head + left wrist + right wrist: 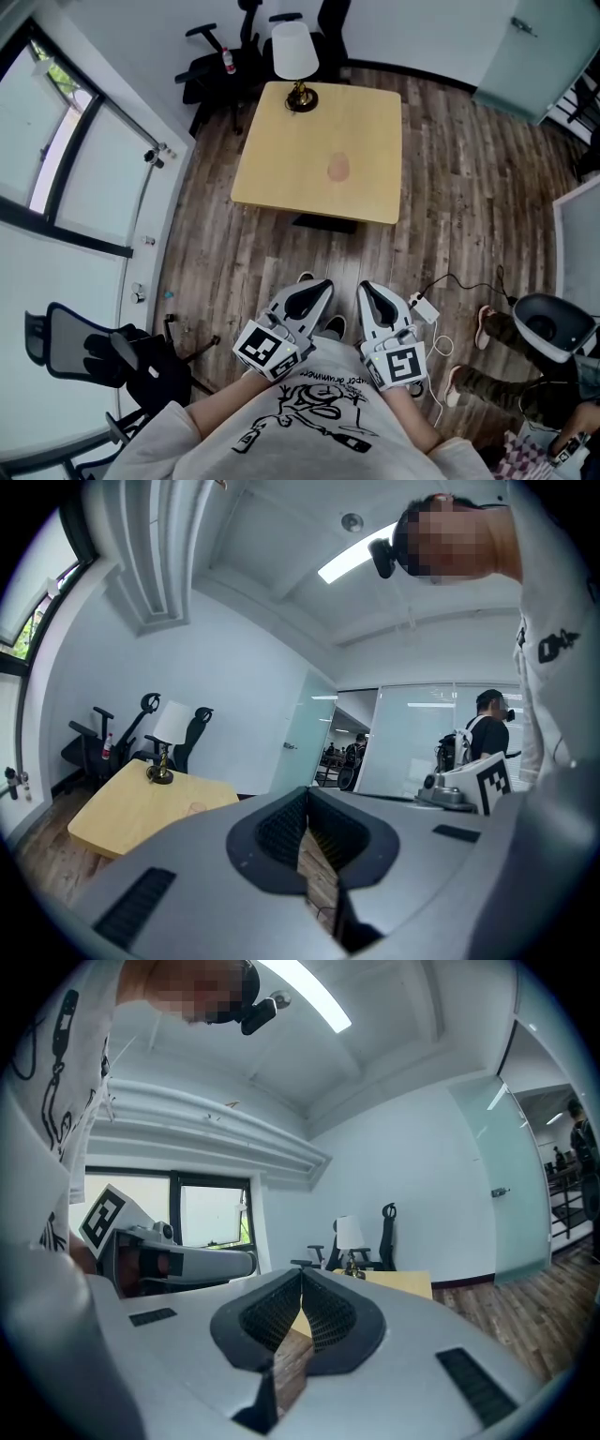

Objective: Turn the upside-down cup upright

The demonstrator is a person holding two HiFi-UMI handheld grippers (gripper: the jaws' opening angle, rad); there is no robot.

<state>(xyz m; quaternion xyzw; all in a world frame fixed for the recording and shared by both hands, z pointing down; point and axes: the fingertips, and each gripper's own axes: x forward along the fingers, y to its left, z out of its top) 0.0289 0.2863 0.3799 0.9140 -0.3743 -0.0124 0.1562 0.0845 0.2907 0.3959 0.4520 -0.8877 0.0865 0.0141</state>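
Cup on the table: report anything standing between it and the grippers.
Nothing visible does. Only floor and tabletop separate the left gripper and right gripper from the cup; the lamp stands beyond it.

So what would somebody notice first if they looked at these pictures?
Probably the square wooden table standing alone on the plank floor, with a white-shaded lamp at its far edge and a small pale cup near its middle. Next come the two grey grippers held close in front of the person: the left gripper and the right gripper, both shut and empty, pointing toward the table.
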